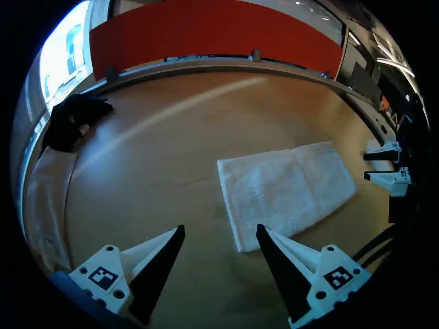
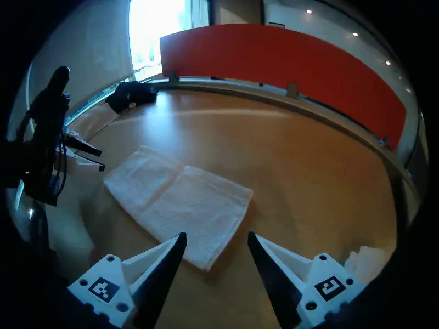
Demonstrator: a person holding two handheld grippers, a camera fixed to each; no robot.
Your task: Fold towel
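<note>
While the towel [image 1: 285, 189] lies flat, open tabletop [image 1: 181, 153] borders all its edges.

One towel [image 1: 285, 189] is lying mid-frame, one black bundle [image 1: 71, 118] is sitting upper left, one red panel [image 1: 219, 33] is standing above; left claw [image 1: 219, 227] and right claw [image 2: 216, 234] are making two.

A broad wooden surface [image 1: 181, 164] lies mostly bare, with open room on every side of a flat white towel [image 1: 285, 189] near its middle. A red panel [image 1: 219, 33] stands upright along the far edge, closing that side. A black bundle [image 1: 71, 120] sits in the far corner, well apart from the towel. The right gripper [image 1: 365, 166] and left gripper [image 2: 102, 160] hang near opposite short ends of the towel, jaws apart. A small white cloth [image 2: 365, 263] lies at the surface's near edge.
</note>
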